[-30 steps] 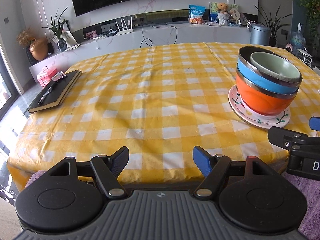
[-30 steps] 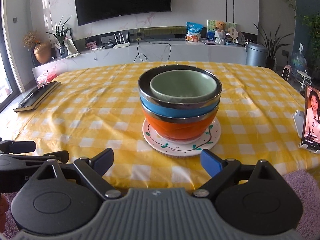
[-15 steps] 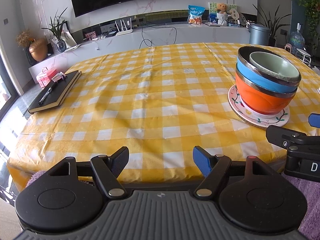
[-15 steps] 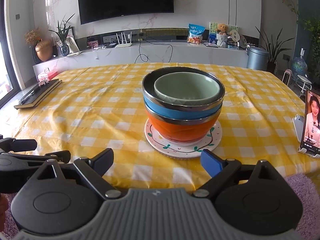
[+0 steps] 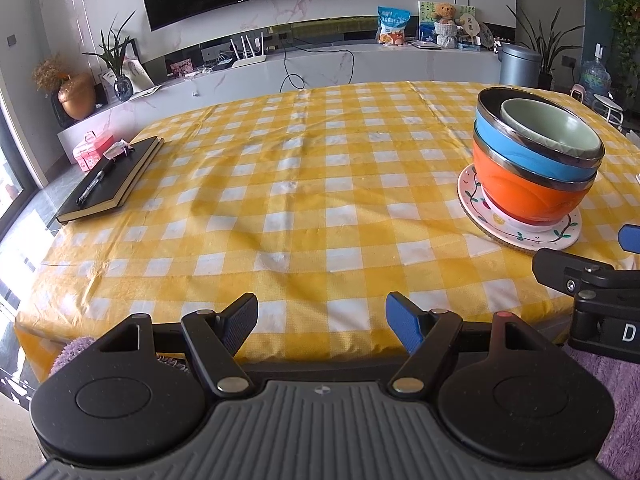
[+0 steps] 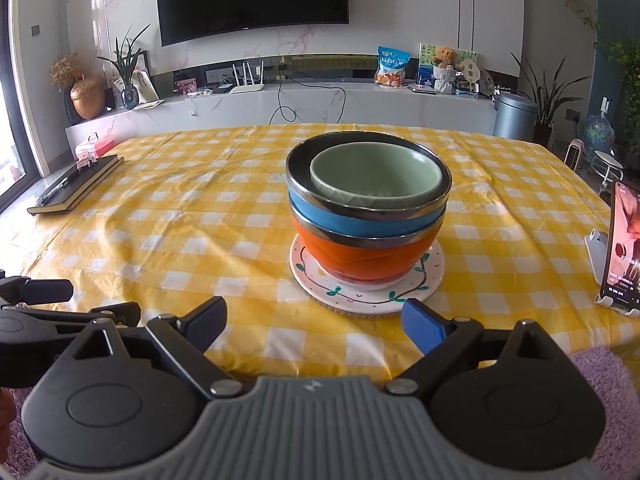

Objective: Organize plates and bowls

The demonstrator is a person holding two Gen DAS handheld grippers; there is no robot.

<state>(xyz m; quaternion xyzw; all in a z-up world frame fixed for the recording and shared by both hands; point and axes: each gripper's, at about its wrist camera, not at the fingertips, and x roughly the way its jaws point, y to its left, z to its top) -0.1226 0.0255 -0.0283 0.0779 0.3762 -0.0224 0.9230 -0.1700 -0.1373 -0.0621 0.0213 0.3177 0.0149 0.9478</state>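
Note:
Three bowls are nested on the yellow checked table: a pale green bowl (image 6: 376, 176) inside a blue steel-rimmed bowl (image 6: 352, 222), inside an orange bowl (image 6: 360, 258). The stack stands on a white plate (image 6: 312, 284) painted with vines. My right gripper (image 6: 314, 324) is open at the table's near edge, just short of the plate, with nothing between its fingers. My left gripper (image 5: 322, 320) is also open and empty over the near edge. From there the stack, with its green bowl (image 5: 552, 128) and plate (image 5: 476, 204), lies to the far right.
A black notebook (image 5: 112, 180) with a pen lies at the table's left edge. A phone (image 6: 624, 240) on a stand is propped at the right edge. The right gripper (image 5: 580, 248) shows at the right of the left wrist view. A purple fluffy fabric (image 6: 608, 376) lies below the table edge.

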